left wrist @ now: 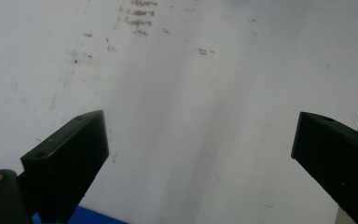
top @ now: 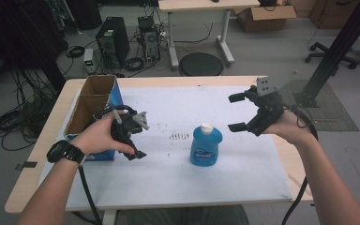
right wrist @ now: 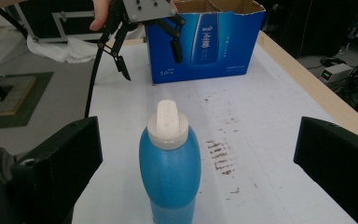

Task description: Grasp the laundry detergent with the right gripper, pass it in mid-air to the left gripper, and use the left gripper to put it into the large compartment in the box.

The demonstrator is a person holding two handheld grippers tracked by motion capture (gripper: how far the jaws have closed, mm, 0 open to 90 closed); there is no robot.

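I had the blue bottle (top: 206,146) standing upright on the white sheet (top: 178,187), white cap up, near the sheet's middle. Landmark: bottle. My right gripper (top: 237,112) hung off to the bottle's right and a bit beyond it, above the table, jaws wide apart, nothing in them. In the right gripper view the bottle (right wrist: 170,172) sat centred between those jaws, not touching either, with clear gaps on both sides.

My left gripper (top: 136,140) was left of the bottle, near the sheet, jaws apart and empty; the left gripper view looked down at bare, smudged white sheet (left wrist: 191,116) between them. The open cardboard box (top: 96,105) with blue sides stood left of the bottle, past the left gripper, close to the table's left edge. In the right gripper view the box (right wrist: 205,42) sat behind the bottle, left gripper (right wrist: 149,56) just in front of it.

Dark smudges (top: 179,136) lay just left of the bottle. Bare sheet showed in front of the bottle toward the near edge, and to its right out to the sheet's right edge.
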